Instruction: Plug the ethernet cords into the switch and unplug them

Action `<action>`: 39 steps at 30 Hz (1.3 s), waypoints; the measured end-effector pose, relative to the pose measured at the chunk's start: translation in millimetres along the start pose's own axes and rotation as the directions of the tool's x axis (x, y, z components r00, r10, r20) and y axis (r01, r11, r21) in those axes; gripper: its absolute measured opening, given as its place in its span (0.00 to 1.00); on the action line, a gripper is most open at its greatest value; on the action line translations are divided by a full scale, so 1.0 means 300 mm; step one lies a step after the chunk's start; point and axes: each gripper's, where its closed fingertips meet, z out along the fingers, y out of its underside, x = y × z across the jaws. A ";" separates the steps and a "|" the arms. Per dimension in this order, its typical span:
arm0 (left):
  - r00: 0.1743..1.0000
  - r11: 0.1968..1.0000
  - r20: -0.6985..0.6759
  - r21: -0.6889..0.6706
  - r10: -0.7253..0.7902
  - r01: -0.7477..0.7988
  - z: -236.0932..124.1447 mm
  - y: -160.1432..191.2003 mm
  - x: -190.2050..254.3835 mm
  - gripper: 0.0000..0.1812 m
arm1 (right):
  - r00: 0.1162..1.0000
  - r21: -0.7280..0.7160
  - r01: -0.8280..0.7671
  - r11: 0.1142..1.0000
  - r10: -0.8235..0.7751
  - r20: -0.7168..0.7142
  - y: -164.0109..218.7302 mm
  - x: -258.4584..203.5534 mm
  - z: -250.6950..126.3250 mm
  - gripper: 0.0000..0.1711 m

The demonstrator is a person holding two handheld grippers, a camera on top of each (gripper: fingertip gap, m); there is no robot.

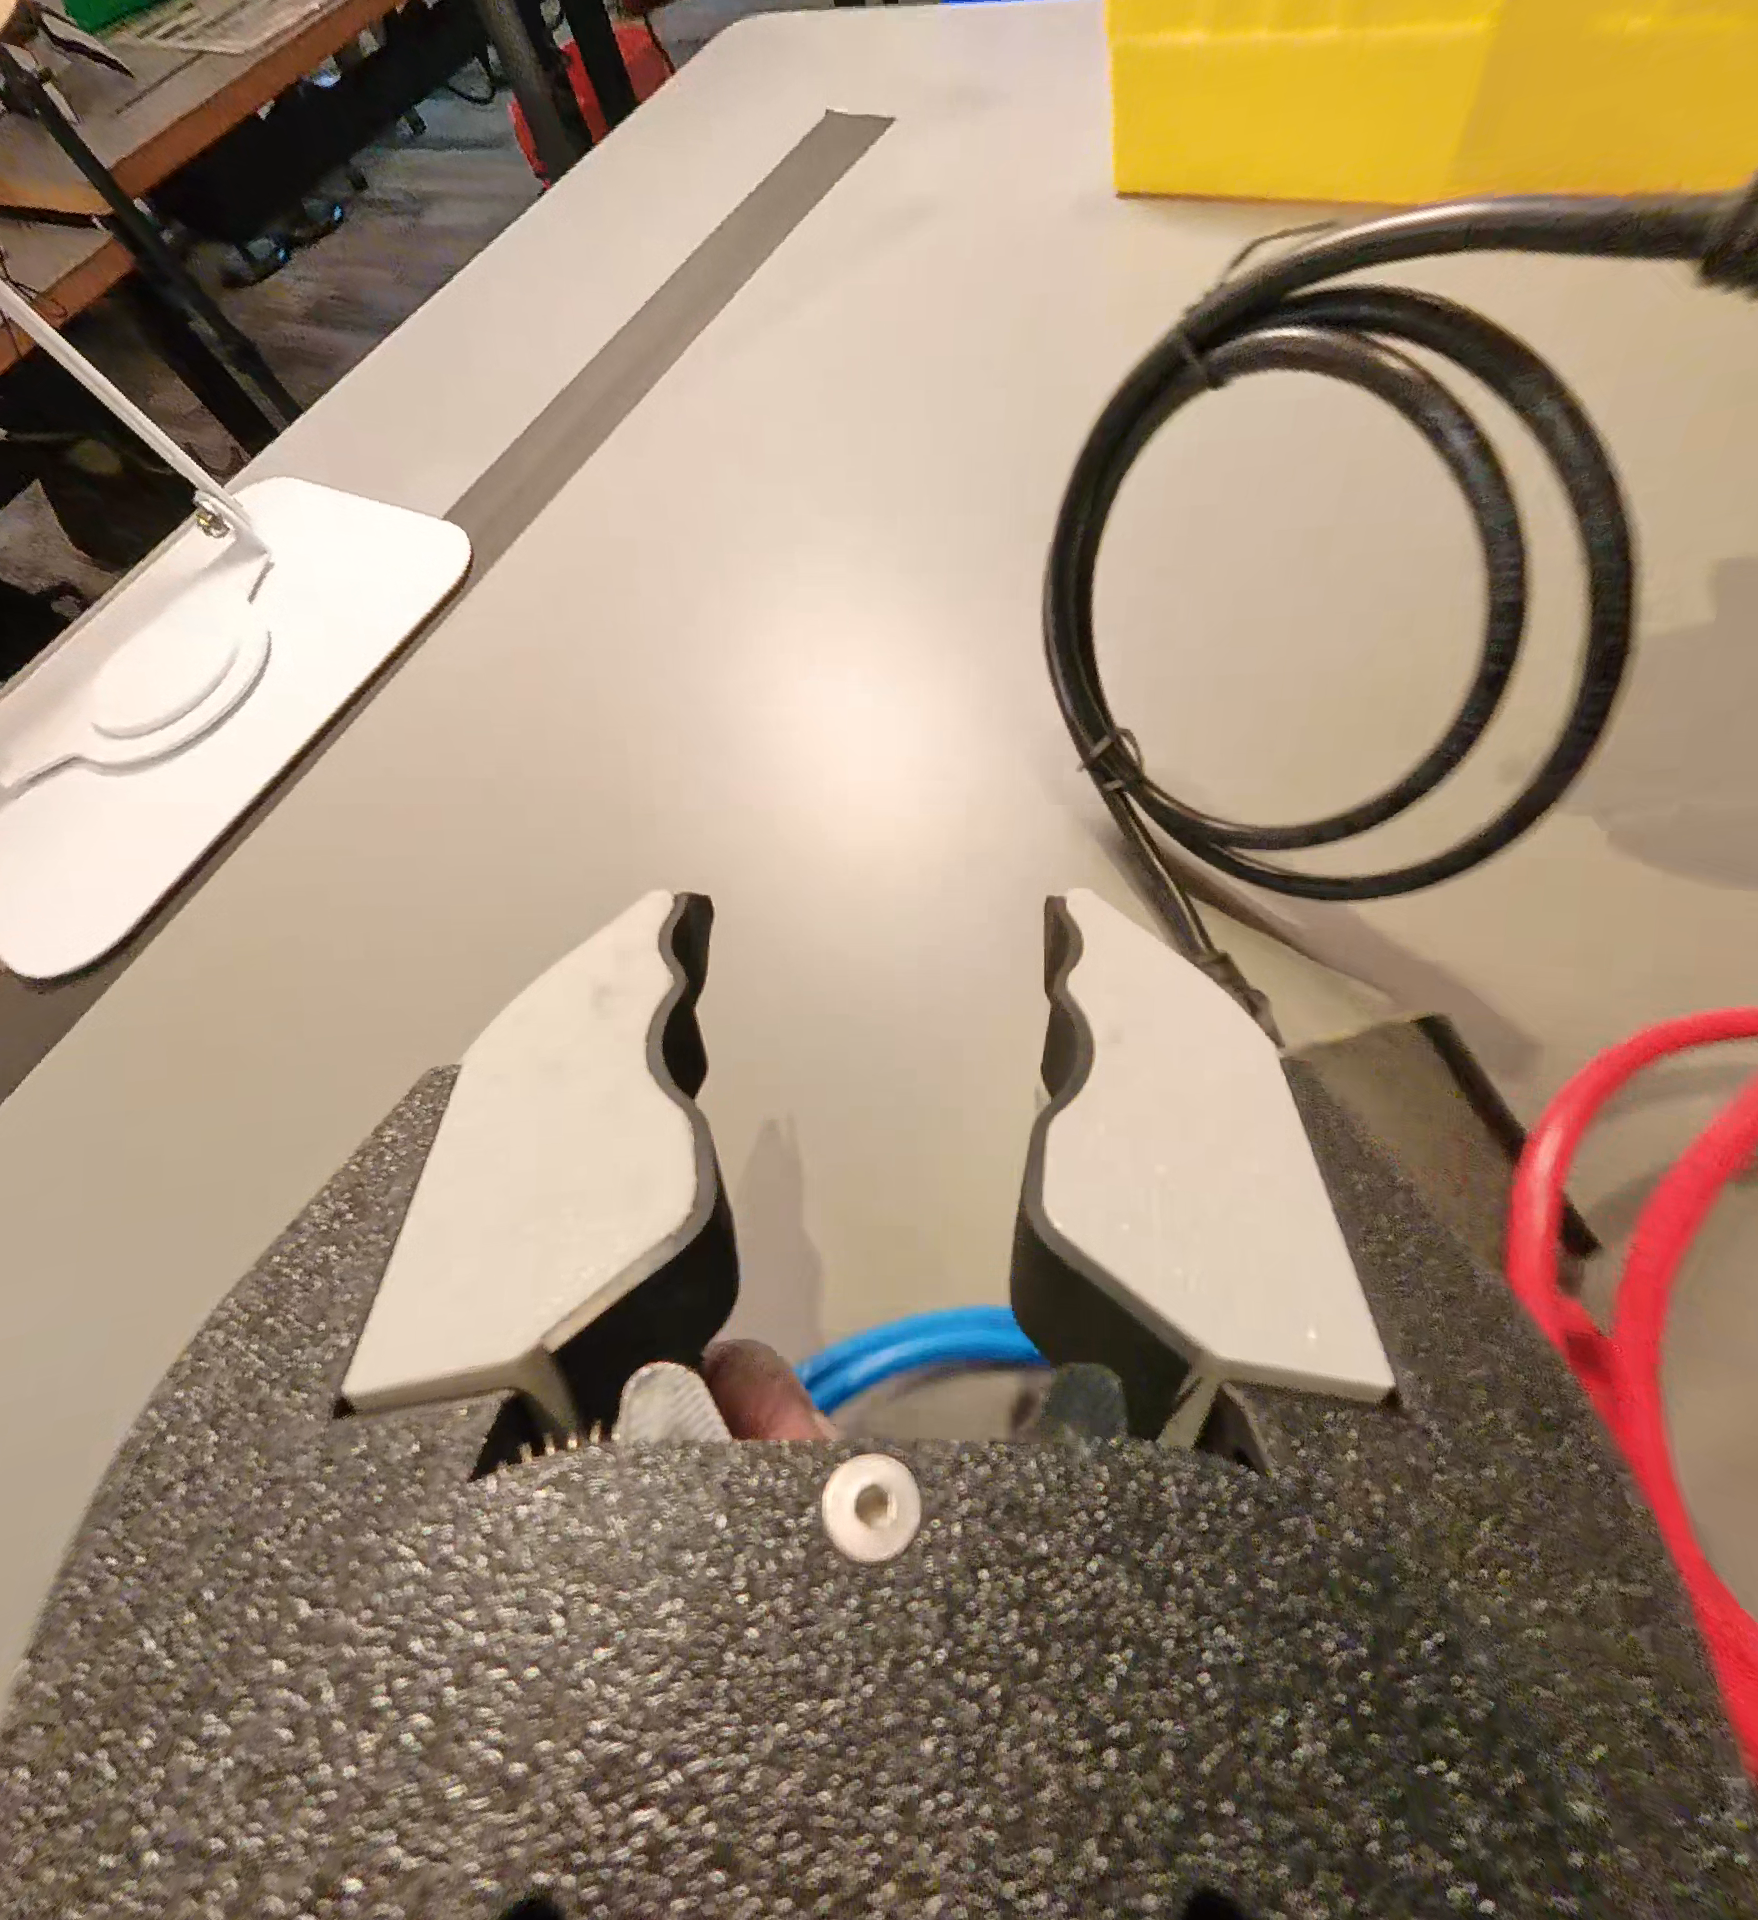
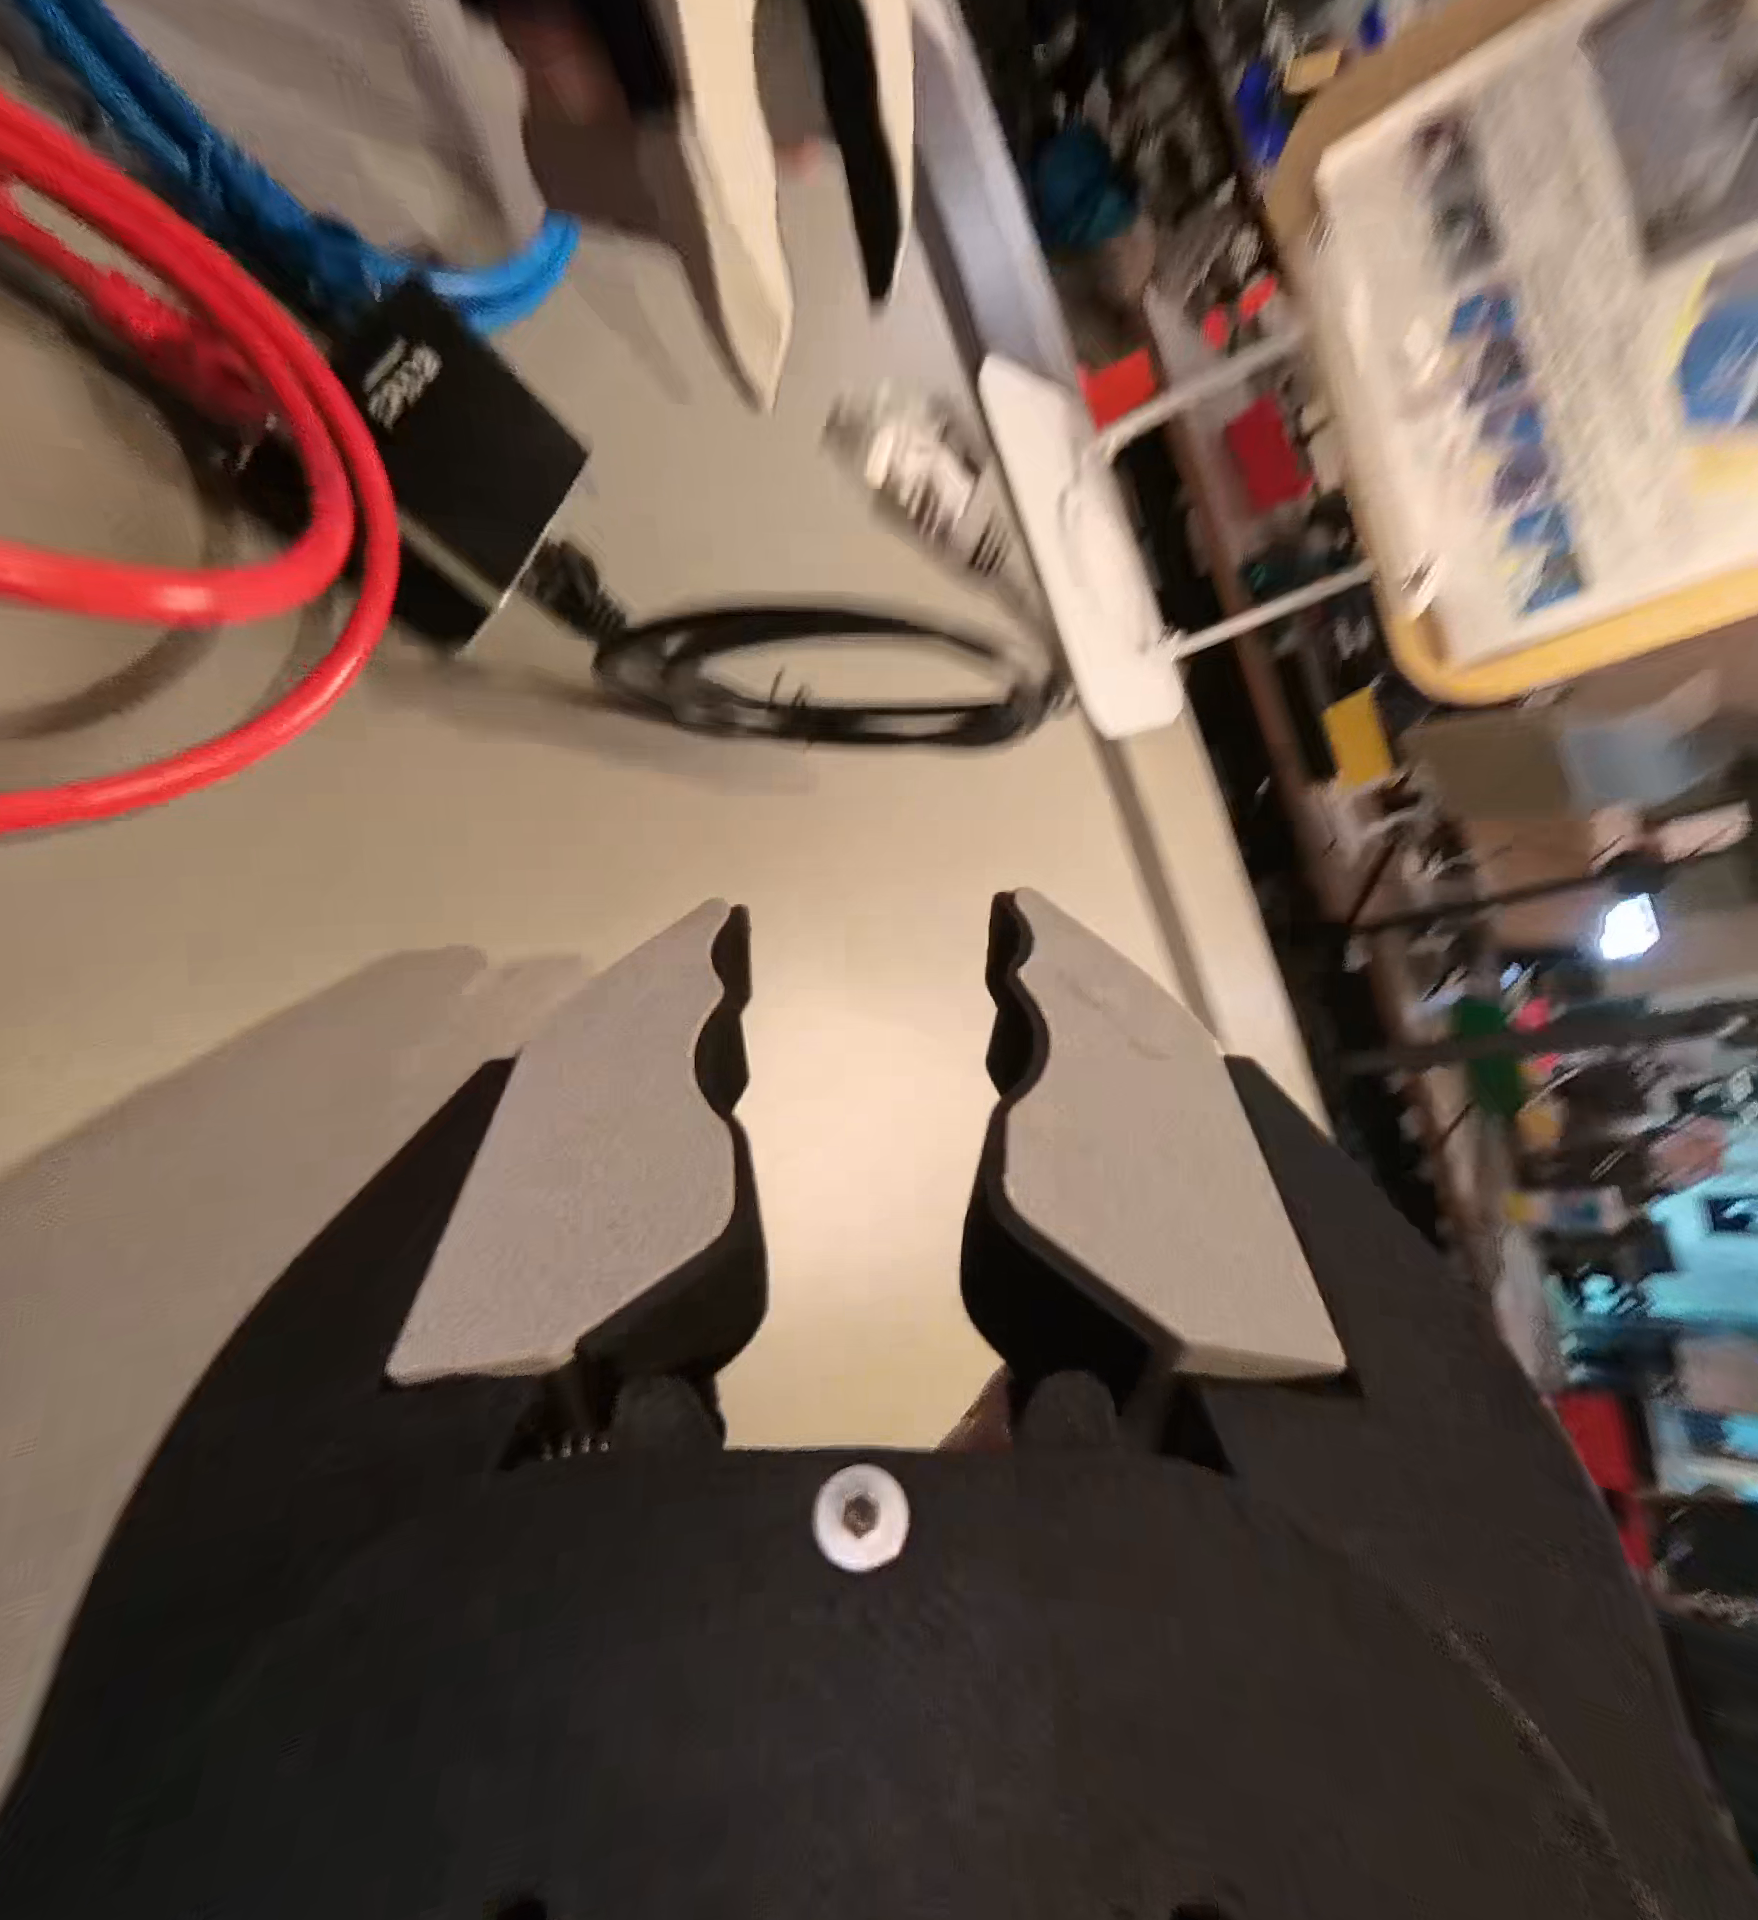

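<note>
In the left wrist view my left gripper is open and empty above the grey table. A coiled black cable lies ahead to its right. A red ethernet cord loops at the right edge, and a blue cord shows under the fingers. The corner of the black switch peeks out past the right finger. In the tilted, blurred right wrist view my right gripper is open and empty. The black switch lies at upper left with the red cord, a blue cord and the black cable beside it.
A yellow box stands at the far right of the table. A white lamp base sits on the left edge; it also shows in the right wrist view. A grey tape strip runs along the table. The other gripper shows at the top. My right tips are about 15 cm from the black switch, my left tips only 8 cm.
</note>
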 end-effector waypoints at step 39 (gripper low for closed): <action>0.897 0.776 -0.211 0.450 -0.389 0.443 -0.166 -0.104 -0.186 0.23 | 0.764 0.289 0.046 0.956 -0.220 0.606 -0.163 -0.277 0.451 0.09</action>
